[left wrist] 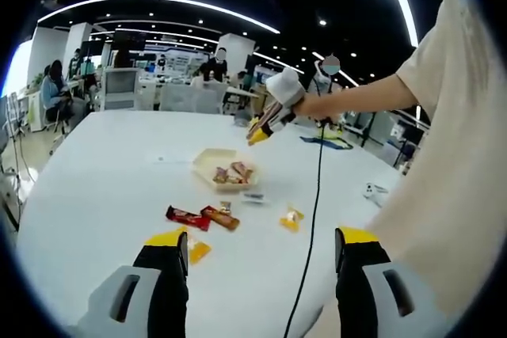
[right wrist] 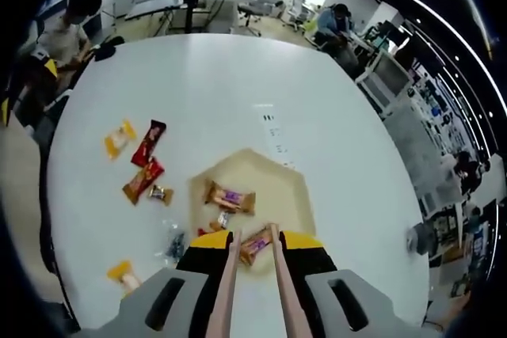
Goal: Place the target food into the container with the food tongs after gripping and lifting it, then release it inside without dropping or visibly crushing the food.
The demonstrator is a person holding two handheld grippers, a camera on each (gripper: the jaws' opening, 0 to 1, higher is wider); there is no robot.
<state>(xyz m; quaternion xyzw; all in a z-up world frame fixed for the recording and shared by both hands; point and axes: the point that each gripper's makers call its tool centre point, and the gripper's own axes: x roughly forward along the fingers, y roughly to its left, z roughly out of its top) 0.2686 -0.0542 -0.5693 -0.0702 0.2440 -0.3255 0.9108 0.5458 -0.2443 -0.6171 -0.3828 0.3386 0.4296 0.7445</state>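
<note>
white table [right wrist: 238,93] under both views, open office behind with desks and seated people. no wrapper print is legible. right gripper view, left to right: yellow packet [right wrist: 119,138], red packet [right wrist: 149,142], brown bar [right wrist: 142,180], then the beige tray [right wrist: 297,187] holding a wrapped snack [right wrist: 230,196]. the tongs [right wrist: 252,275], in the right gripper [right wrist: 253,247], hang apart over the tray's near edge, an orange-wrapped snack [right wrist: 255,244] between the tips; contact unclear. left gripper [left wrist: 261,247] gapes open.
</note>
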